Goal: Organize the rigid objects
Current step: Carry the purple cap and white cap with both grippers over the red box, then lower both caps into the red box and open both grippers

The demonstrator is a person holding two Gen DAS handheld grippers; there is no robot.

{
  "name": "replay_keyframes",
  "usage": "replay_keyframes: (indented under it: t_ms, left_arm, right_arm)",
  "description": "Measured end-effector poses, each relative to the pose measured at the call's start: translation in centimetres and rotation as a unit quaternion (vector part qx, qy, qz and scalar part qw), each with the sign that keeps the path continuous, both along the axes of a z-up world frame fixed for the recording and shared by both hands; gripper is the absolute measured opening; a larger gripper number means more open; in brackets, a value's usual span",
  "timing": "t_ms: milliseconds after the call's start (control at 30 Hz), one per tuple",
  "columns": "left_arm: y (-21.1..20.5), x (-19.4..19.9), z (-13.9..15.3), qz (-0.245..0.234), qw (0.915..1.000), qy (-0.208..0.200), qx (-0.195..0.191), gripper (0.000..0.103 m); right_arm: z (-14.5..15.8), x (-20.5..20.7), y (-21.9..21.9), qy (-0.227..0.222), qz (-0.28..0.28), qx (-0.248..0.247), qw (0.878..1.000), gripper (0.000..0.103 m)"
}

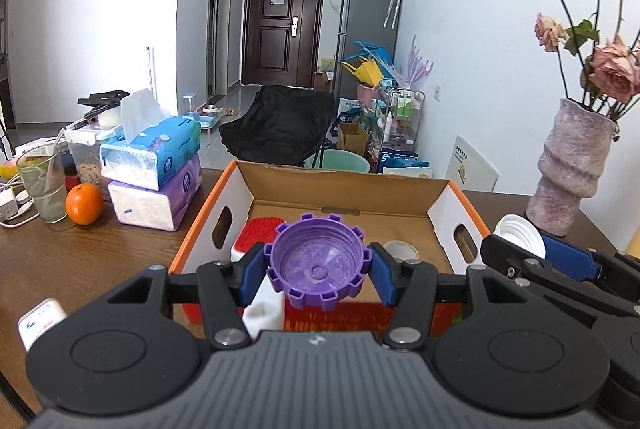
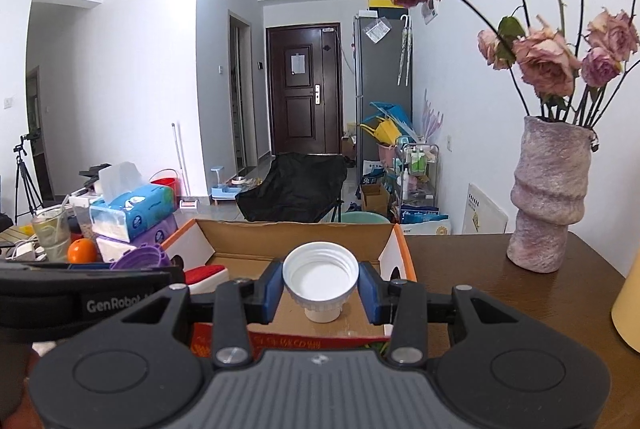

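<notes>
- Two caps held, one per gripper, both over the near edge of the cardboard box point(image 1: 344, 185).
- Left gripper point(image 1: 319, 271): blue pads clamped on the purple cap point(image 1: 318, 261) at 9 and 3 o'clock. Cap's open side faces the camera, axis along the fingers. Notched gear-like rim, translucent floor, threads visible inside.
- Left gripper tilts slightly down toward the box interior; red-and-white brush point(image 1: 256, 233) lies in the box at 10 o'clock from the cap.
- Right gripper point(image 2: 320, 287): pads clamped on the white cap point(image 2: 320, 275), open side to the camera, threaded inside, ribbed narrow neck below.
- Right gripper nearly level, at 3 o'clock beside the left one.
- Vase point(image 2: 548, 197) stands on the table point(image 2: 480, 269) at 2 o'clock, well apart from the box.
</notes>
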State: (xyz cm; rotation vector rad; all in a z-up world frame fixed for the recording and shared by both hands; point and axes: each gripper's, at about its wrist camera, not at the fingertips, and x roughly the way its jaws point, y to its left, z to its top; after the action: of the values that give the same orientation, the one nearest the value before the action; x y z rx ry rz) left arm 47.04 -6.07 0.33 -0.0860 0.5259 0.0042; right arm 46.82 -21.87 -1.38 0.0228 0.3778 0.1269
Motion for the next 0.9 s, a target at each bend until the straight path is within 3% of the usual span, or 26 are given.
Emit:
replay_keyframes:
  t_ms: [900]
  left_arm:
    - [-0.1, 9.8, -1.9, 0.021, 0.9994, 0.021, 0.019, 0.056]
  right_arm:
    - [-2.0, 9.8, 0.4, 0.019, -0.009, -0.045, 0.999, 0.039]
